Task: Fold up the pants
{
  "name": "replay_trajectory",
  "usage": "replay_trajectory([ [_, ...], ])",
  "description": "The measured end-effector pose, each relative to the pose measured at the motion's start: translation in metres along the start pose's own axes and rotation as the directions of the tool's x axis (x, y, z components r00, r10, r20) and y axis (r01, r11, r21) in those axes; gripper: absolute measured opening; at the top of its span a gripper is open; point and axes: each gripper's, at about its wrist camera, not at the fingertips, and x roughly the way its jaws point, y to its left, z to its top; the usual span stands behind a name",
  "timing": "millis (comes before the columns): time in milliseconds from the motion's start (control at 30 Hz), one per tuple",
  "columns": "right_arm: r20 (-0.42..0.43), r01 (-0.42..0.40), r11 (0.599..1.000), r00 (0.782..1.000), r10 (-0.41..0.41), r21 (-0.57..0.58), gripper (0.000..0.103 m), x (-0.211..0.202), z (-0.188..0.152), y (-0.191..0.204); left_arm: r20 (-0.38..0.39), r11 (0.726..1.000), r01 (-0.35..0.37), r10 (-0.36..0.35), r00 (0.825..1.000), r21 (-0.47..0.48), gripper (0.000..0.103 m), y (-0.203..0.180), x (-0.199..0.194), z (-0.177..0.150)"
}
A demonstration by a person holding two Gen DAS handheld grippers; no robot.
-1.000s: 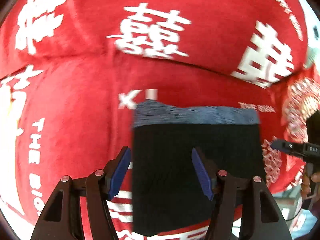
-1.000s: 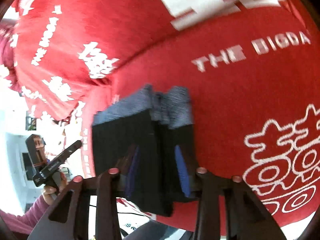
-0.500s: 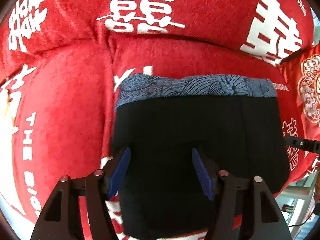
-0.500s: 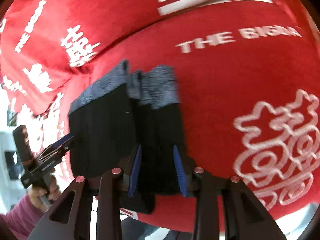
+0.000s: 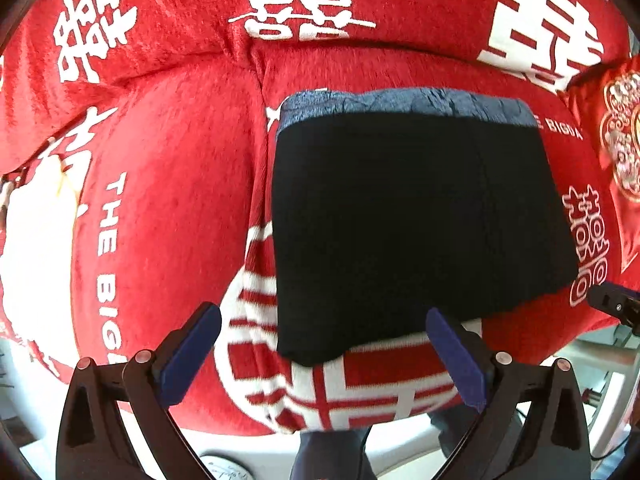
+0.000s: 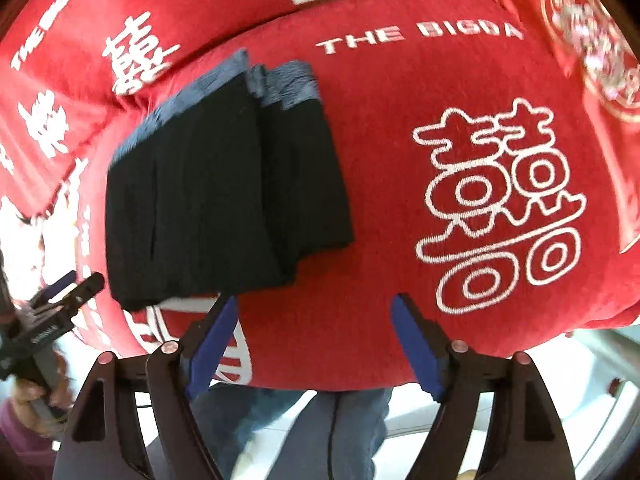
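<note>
The folded pants [image 5: 416, 216] were black with a blue-grey waistband [image 5: 404, 102], seemingly faintly patterned. Beneath lay a red blanket [image 5: 168, 208] printed with white characters and lettering. The gripper pads [image 6: 212, 344] were blue.

The pants [image 5: 416, 220] are black with a blue-grey patterned waistband, folded into a compact, roughly rectangular stack that lies flat. In the left wrist view they fill the centre and right of the frame, waistband along the top edge. In the right wrist view they [image 6: 216, 184] sit left of centre, layered folds visible along their right side.
</note>
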Motion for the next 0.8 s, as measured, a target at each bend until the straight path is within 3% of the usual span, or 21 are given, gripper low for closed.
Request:
replay_trajectory([
  [333, 0.033, 0.099, 0.989, 0.995, -0.096, -0.114, 0.088, -0.035, -0.020, 0.066, 0.044, 0.999, -0.041, 0.041, 0.998, 0.007, 0.103, -0.004, -0.050, -0.013],
  [800, 0.093, 0.077, 0.995, 0.993, -0.071, -0.061, 0.089, -0.102, -0.019, 0.101, 0.105, 0.999, 0.016, -0.012, 0.994, -0.034, 0.103, 0.002, -0.122, -0.017],
])
